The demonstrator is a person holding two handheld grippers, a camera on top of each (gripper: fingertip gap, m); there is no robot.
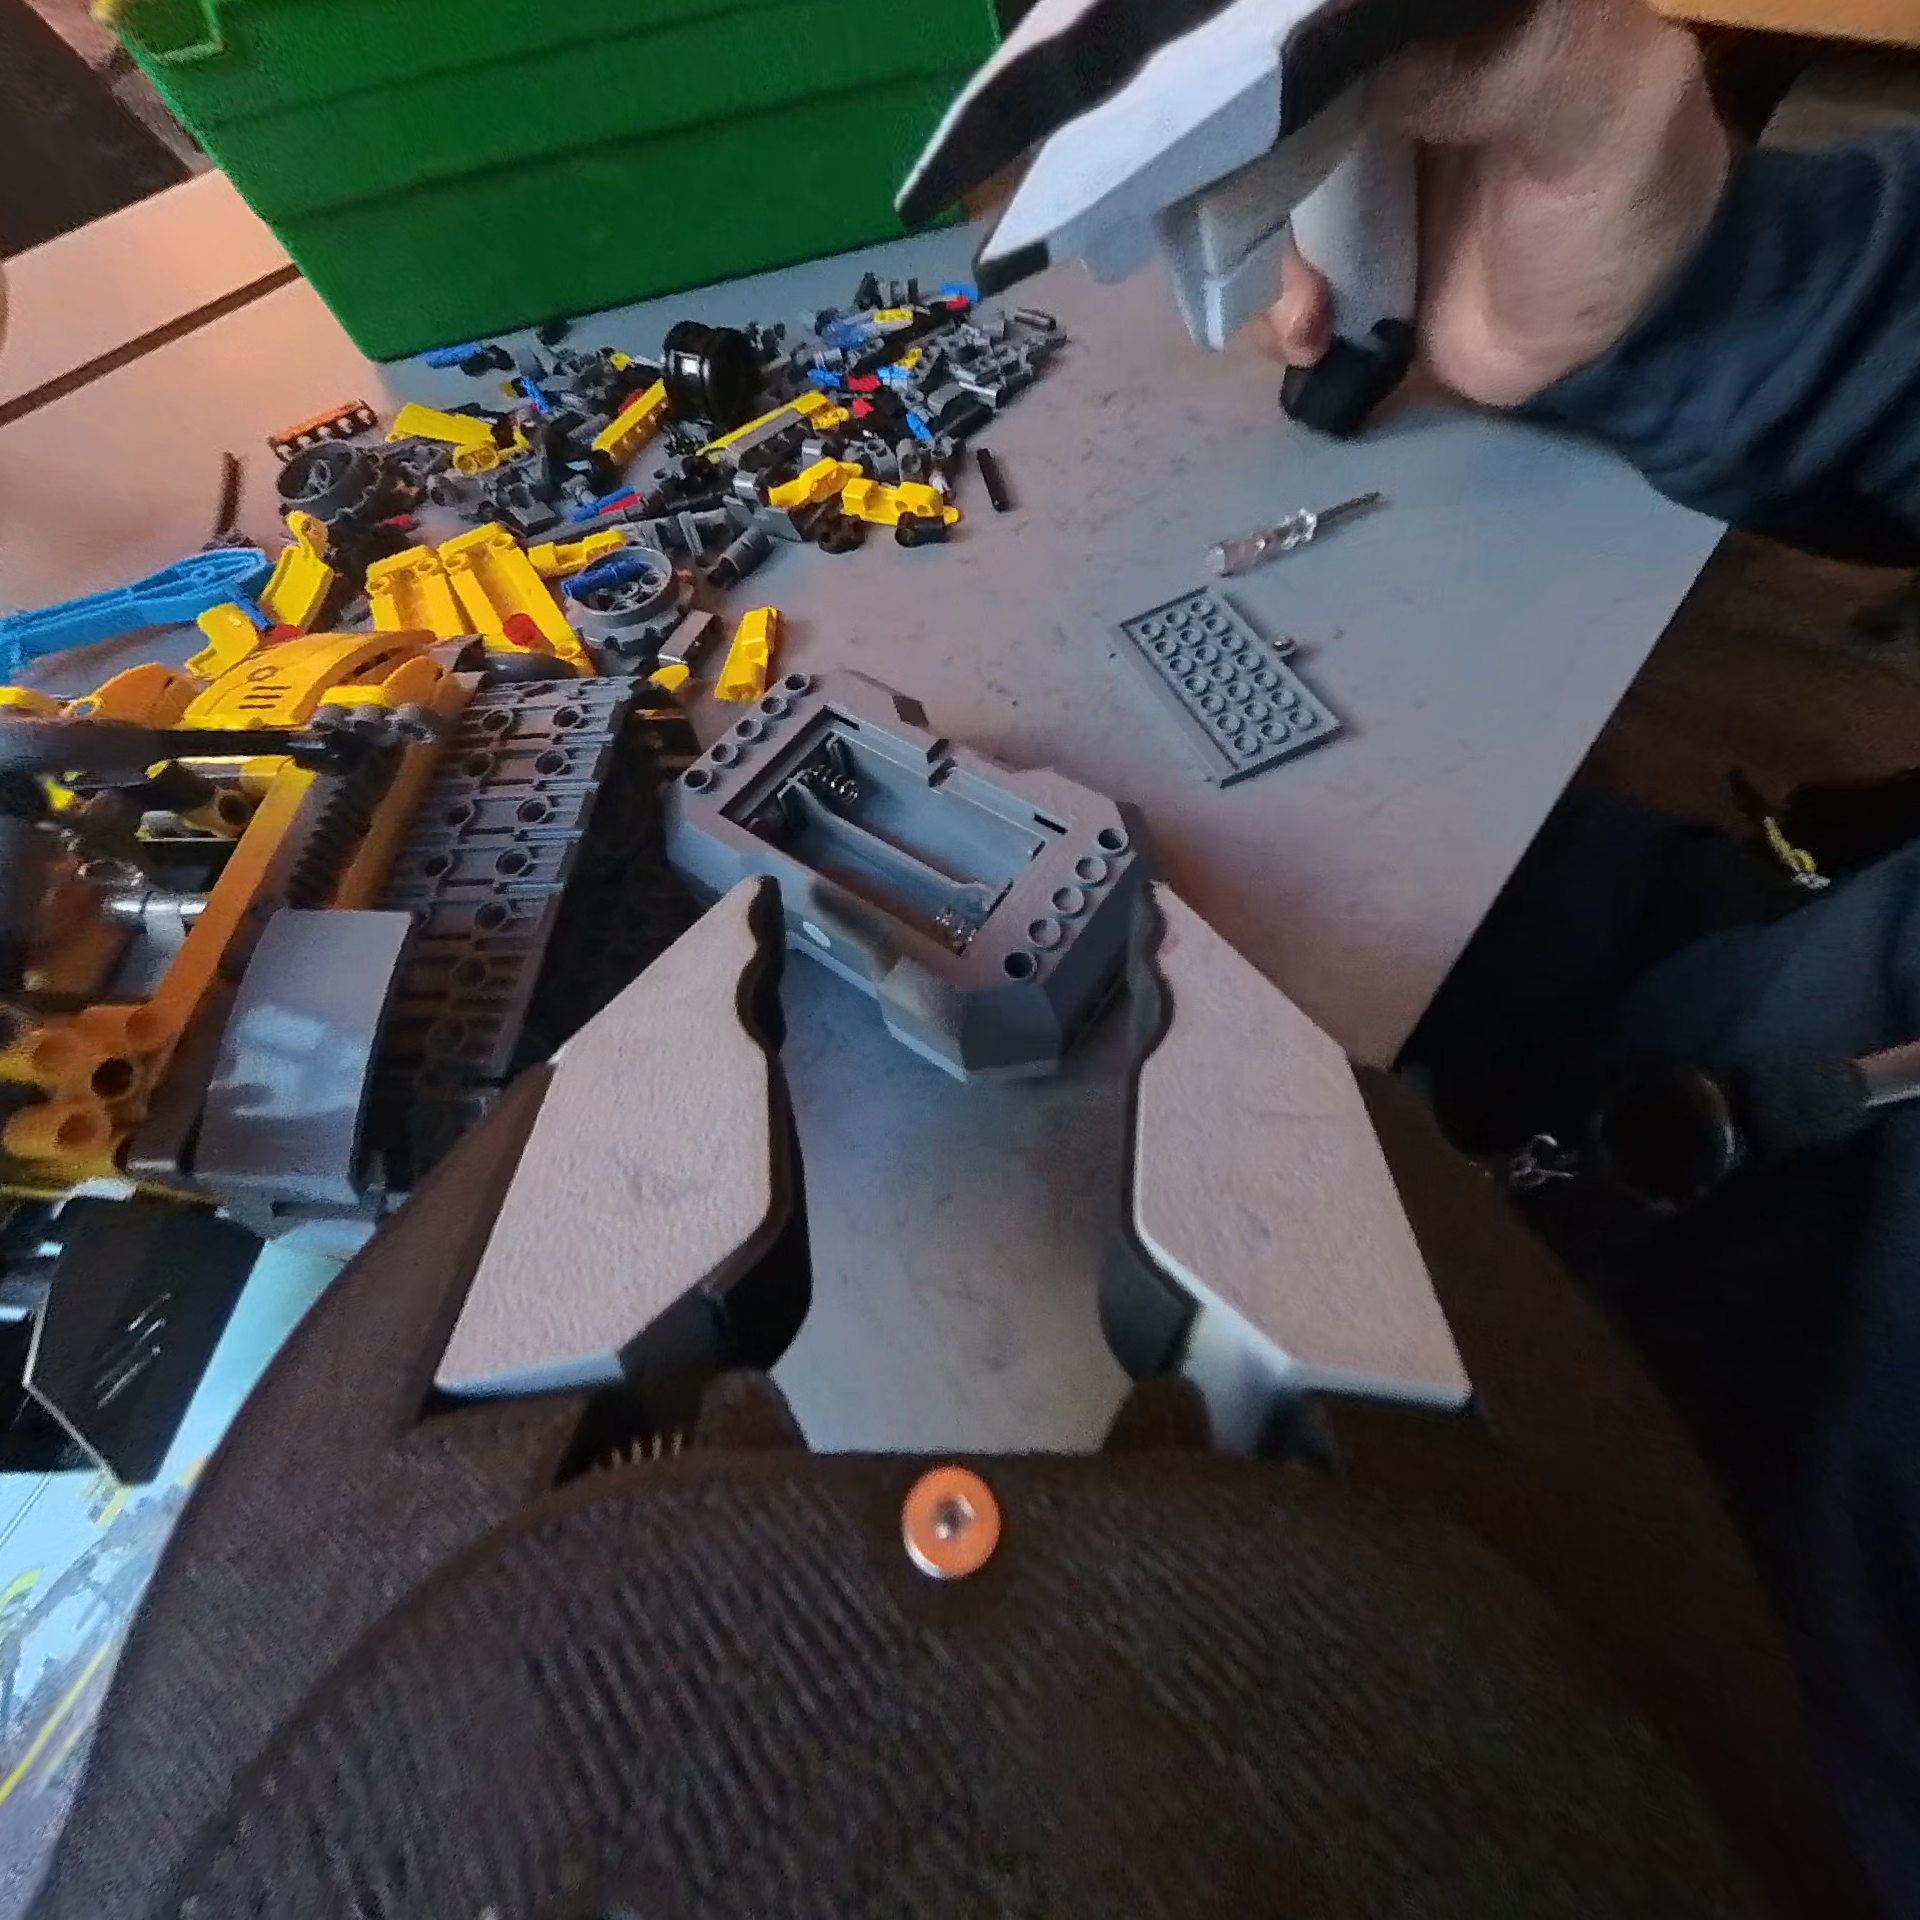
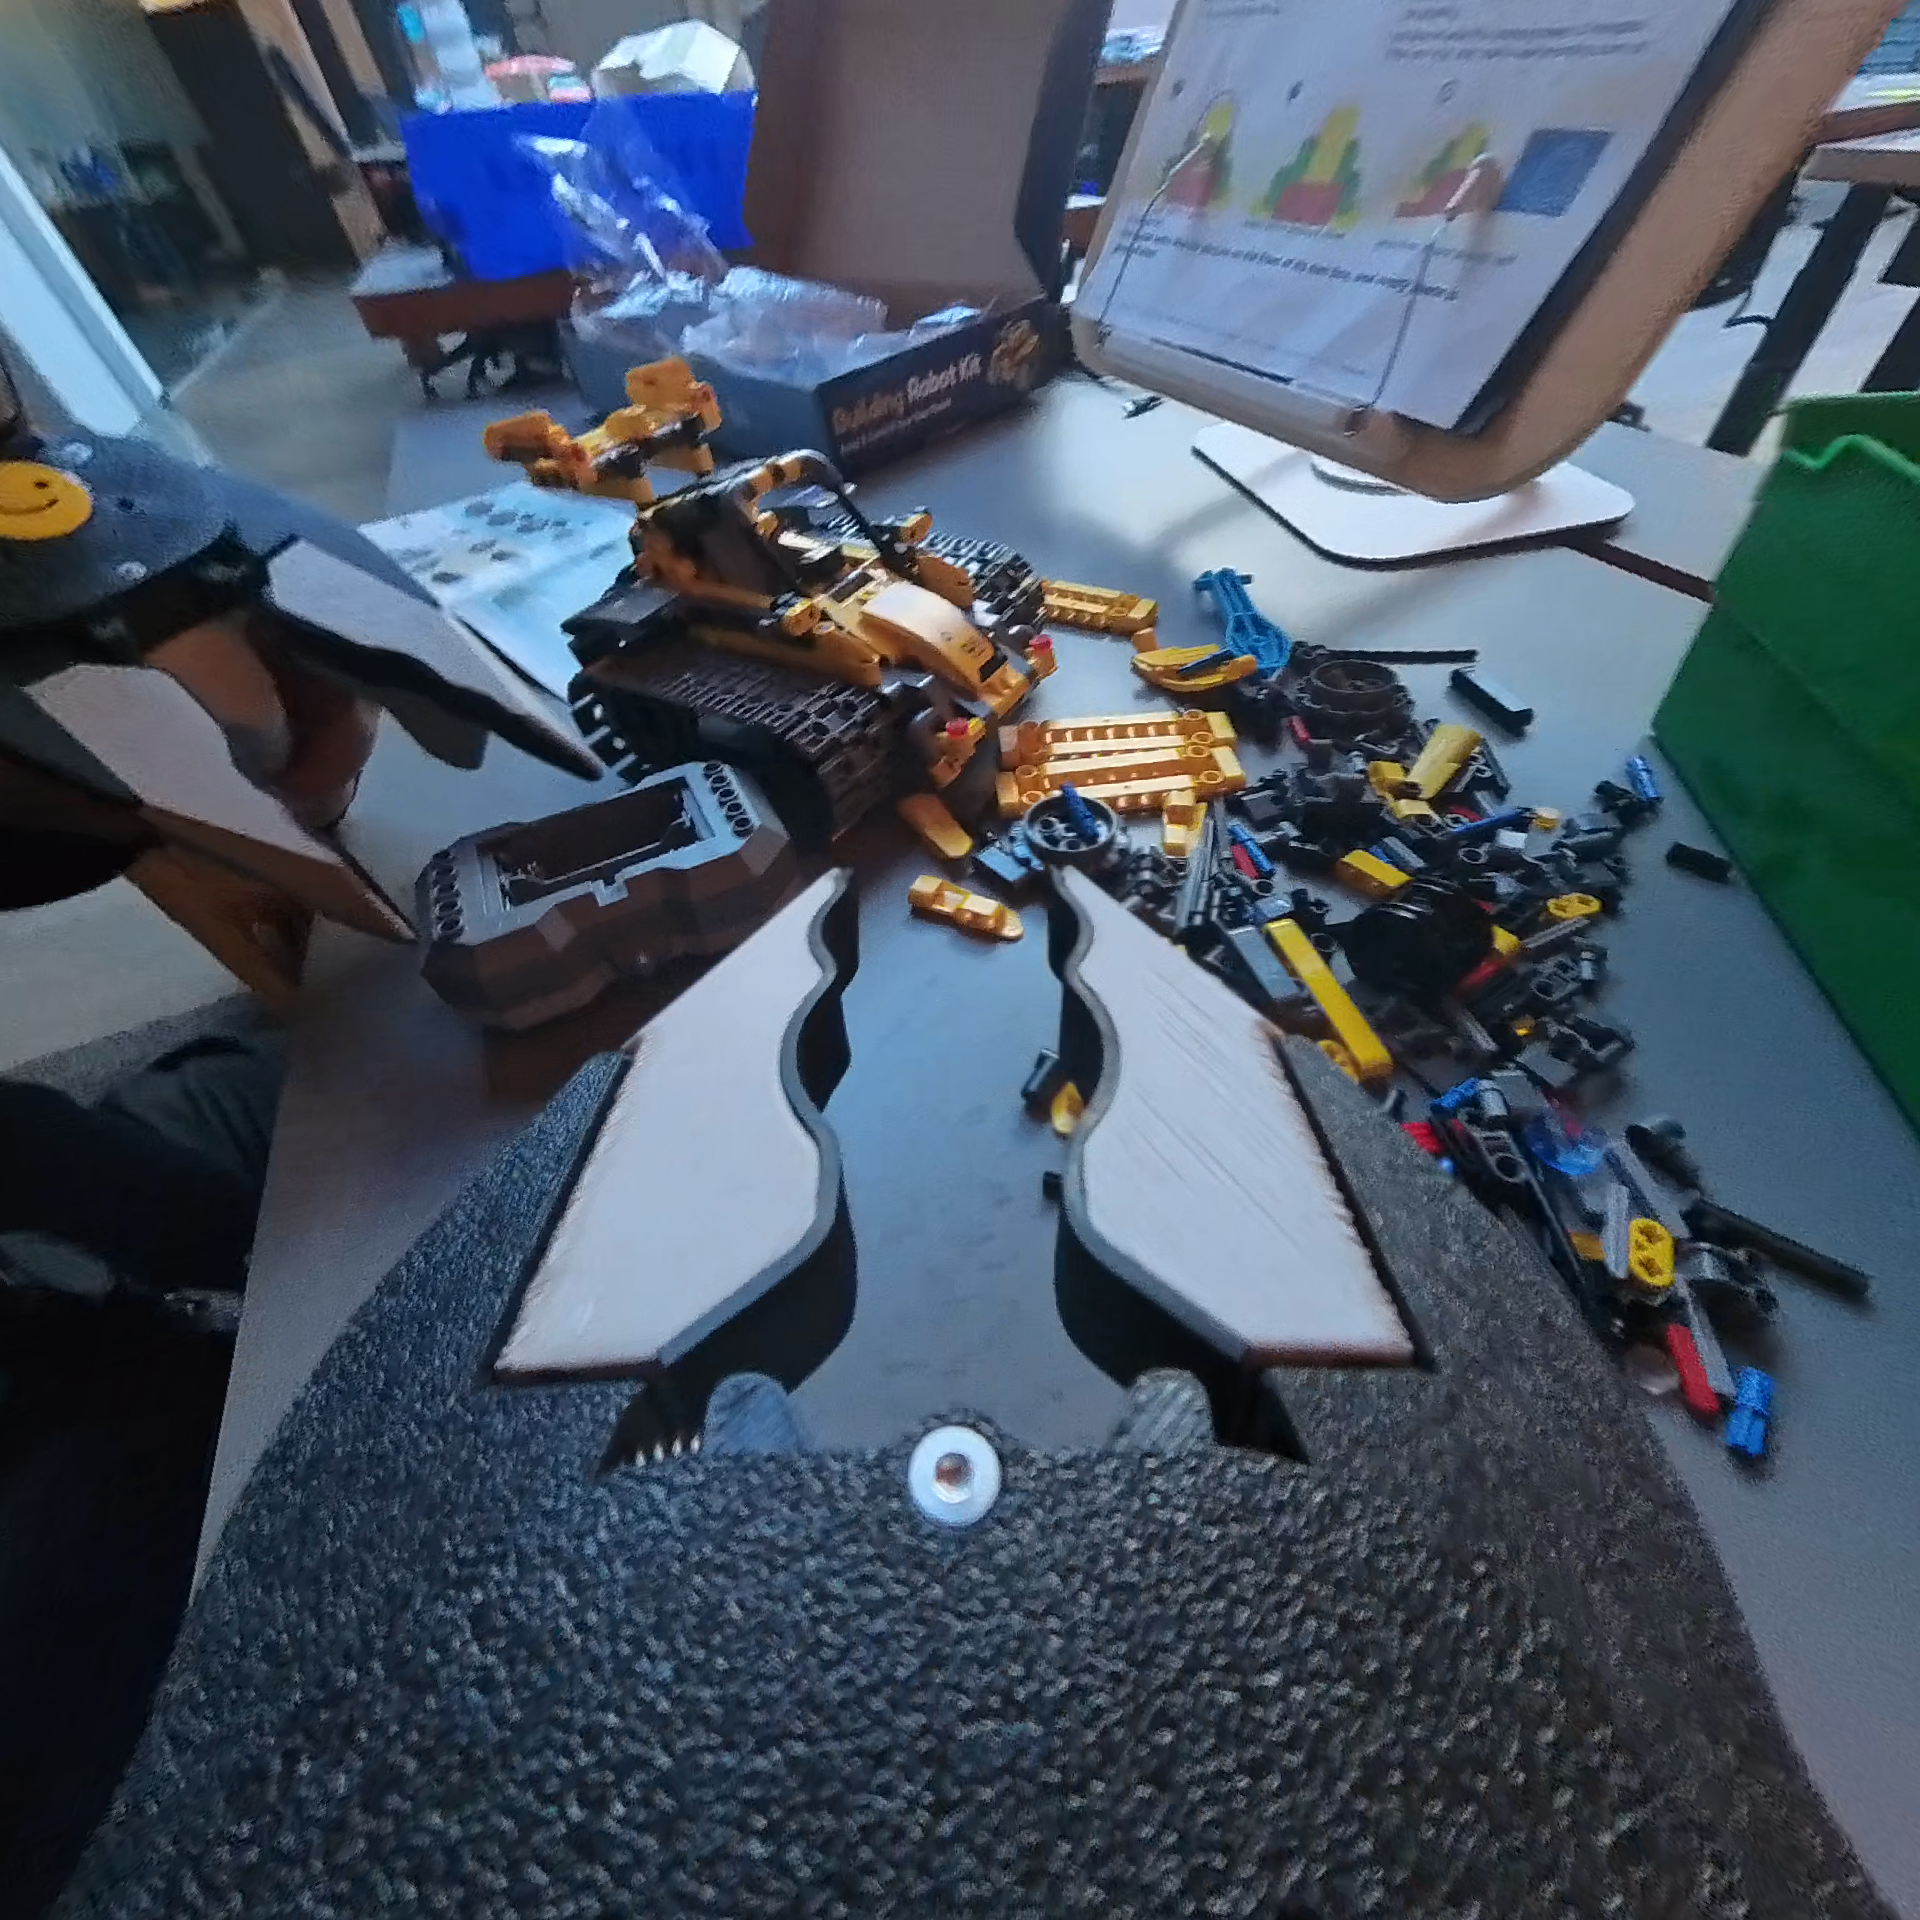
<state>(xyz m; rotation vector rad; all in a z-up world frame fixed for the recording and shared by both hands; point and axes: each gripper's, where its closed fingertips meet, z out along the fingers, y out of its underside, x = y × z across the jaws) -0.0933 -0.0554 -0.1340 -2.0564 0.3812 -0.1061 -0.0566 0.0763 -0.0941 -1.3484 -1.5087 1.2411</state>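
Note:
A grey battery box [image 1: 904,862] with an open, empty compartment lies on the grey table [image 1: 1403,831]. My left gripper [image 1: 951,925] straddles its near end, with a finger against each side. The box also shows in the right wrist view [image 2: 603,883], next to the left gripper's fingers [image 2: 343,665]. My right gripper [image 2: 951,894] is open and empty above the table, between the battery box and the pile of loose parts [image 2: 1403,904]. It shows at the top right of the left wrist view [image 1: 1091,156], held in a hand.
A yellow tracked vehicle model [image 2: 810,644] stands just behind the battery box. A grey studded plate [image 1: 1226,686] and a metal bit [image 1: 1288,530] lie near the table's edge. A green bin [image 2: 1818,675], a sheet on a stand [image 2: 1403,208] and a kit box [image 2: 914,384] border the table. My hands' fingertips stand some 15 cm from each other. My left gripper's tips are some 10 cm from the grey studded plate [image 1: 1226,686].

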